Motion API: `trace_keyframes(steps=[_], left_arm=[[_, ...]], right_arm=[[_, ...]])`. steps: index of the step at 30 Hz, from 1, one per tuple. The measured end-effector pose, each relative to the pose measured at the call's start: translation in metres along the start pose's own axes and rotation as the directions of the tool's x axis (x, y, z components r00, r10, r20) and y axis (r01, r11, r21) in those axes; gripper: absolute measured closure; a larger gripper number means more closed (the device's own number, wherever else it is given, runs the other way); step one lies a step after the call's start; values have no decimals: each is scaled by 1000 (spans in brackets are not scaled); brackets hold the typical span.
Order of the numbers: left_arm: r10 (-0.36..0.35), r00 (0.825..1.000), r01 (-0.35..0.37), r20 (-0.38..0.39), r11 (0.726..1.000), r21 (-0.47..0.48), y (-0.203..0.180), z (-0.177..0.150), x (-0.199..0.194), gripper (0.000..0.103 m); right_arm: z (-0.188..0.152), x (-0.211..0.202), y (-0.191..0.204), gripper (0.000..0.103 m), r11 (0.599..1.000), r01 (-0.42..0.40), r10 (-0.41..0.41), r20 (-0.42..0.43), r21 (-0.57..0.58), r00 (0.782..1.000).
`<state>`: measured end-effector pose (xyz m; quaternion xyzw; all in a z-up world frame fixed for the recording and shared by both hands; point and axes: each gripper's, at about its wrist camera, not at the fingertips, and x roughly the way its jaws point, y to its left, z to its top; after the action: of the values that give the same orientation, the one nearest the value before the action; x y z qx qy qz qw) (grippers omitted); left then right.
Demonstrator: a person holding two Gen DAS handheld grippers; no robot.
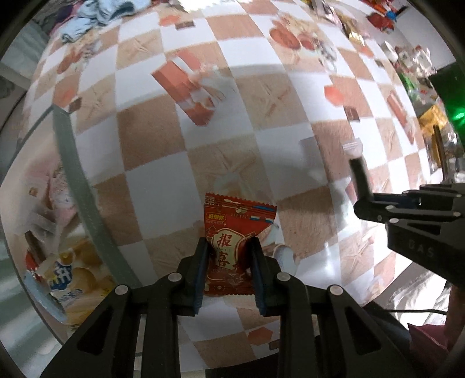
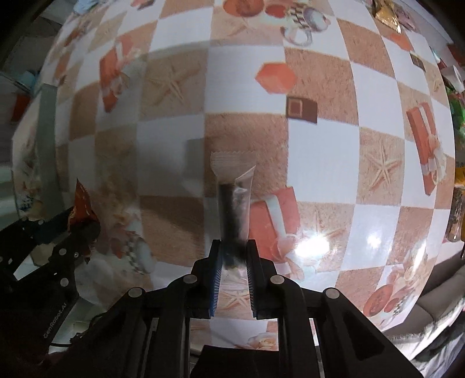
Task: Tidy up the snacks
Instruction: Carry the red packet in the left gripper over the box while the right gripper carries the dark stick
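Note:
My left gripper (image 1: pixel 229 247) is shut on a red snack packet (image 1: pixel 232 229) with gold characters, held above the checkered tablecloth (image 1: pixel 162 197). The packet sticks out past the fingertips, pinched at its middle. My right gripper (image 2: pixel 233 247) is shut on a clear stick pack with a dark filling (image 2: pixel 234 203), its crimped end pointing away from me. In the left wrist view the right gripper (image 1: pixel 359 177) shows at the right edge with the stick pack (image 1: pixel 356 157) upright in it. In the right wrist view the left gripper's fingers (image 2: pixel 72 232) and the red packet (image 2: pixel 82 206) appear at the left.
A grey-green bin rim (image 1: pixel 75 180) runs down the left, with biscuit packs (image 1: pixel 72 270) inside. Loose snacks (image 1: pixel 407 55) lie in a heap at the table's far right edge, and more wrappers (image 2: pixel 456 186) line the right side. Blue cloth (image 1: pixel 101 14) lies at the far left corner.

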<state>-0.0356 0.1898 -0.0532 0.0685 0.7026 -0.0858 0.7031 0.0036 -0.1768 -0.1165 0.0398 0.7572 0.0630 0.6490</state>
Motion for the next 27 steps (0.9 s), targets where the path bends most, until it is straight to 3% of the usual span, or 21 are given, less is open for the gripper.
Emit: trace_keyframes(steps=[8, 16, 27], left_arm=[[-8, 996, 19, 84, 992, -124, 42, 0, -36, 73], [17, 991, 17, 132, 968, -250, 80, -17, -60, 73], [88, 982, -8, 168, 906, -423, 152, -50, -78, 73]], right_arm=[[1, -28, -5, 86, 999, -33, 34, 39, -32, 999], [8, -54, 13, 86, 992, -57, 63, 59, -110, 996], [9, -81, 90, 85, 959, -77, 97, 61, -274, 993]])
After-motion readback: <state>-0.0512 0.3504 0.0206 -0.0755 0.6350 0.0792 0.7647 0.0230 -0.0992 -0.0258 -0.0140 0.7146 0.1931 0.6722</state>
